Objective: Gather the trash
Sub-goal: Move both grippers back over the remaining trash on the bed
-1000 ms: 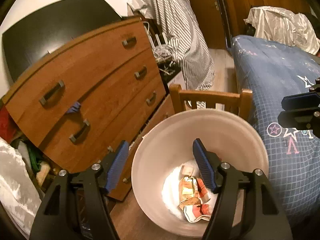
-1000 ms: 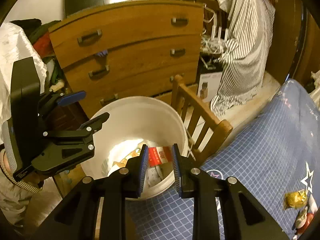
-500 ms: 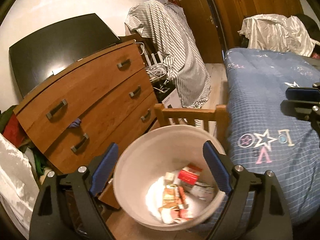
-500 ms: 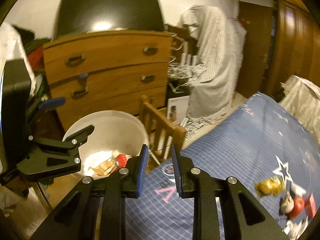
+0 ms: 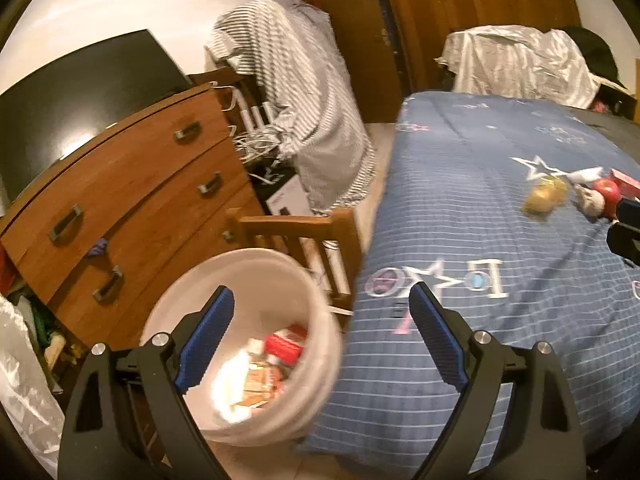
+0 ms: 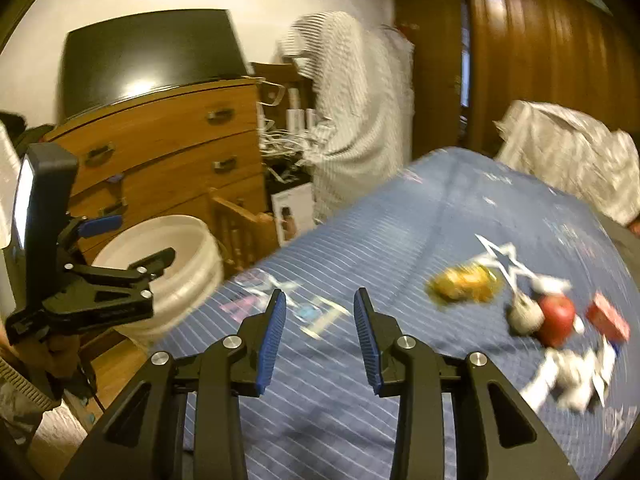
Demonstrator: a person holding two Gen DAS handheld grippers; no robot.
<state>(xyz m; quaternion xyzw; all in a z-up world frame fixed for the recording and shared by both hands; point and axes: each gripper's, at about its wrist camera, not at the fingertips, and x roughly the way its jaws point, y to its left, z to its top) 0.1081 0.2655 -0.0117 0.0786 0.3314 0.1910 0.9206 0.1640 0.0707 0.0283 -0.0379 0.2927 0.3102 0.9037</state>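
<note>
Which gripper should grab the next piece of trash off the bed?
Right. The right gripper is empty, its fingers have just been opening, and the trash on the bed lies just ahead to its right. The left gripper is open too, but it hangs near the bucket, farther away.

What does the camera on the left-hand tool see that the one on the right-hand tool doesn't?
Only the left wrist view looks down into the round white plastic bucket and shows the wrappers inside.

Only the right wrist view shows the whole left gripper from the side, plus white scraps lying nearest that camera.

Both show the blue checked bedspread, the crumpled yellow wrapper, the red round item and the wooden dresser.
</note>
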